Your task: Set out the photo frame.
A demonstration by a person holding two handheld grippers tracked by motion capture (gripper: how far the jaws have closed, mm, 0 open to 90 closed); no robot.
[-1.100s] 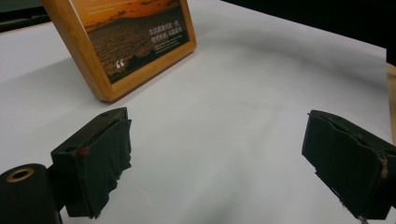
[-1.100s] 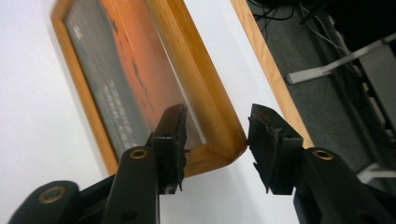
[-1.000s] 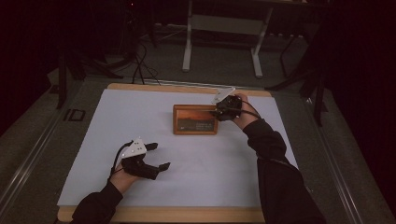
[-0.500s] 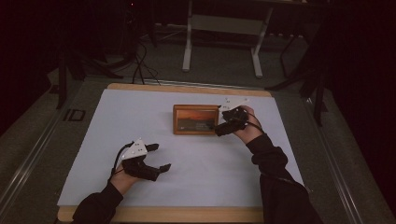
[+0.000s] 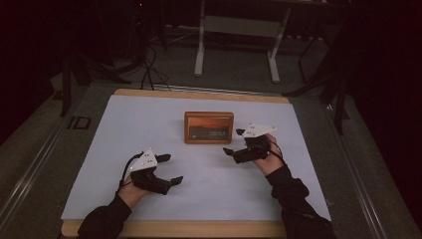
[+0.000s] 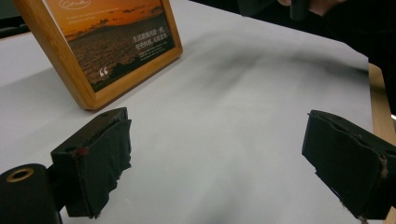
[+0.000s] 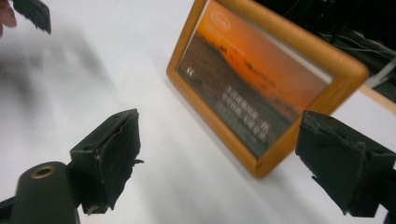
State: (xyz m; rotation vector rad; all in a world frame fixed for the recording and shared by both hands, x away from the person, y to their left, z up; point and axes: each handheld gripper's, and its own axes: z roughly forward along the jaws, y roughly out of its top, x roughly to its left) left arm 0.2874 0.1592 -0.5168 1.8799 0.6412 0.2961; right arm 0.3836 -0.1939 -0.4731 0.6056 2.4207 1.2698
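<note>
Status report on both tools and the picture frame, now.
Left tool open, empty. Right tool open, empty, beside the picture frame. Frame upright on the white sheet, untouched. Nothing in the way.

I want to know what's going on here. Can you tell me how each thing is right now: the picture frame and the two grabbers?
picture frame: standing on the white table cover, sunset picture facing the person, nothing touching it.
right gripper: jaws just opened wide, nothing between them, beside the frame's right end.
left gripper: open, empty, low over the cover, apart from the frame.
</note>
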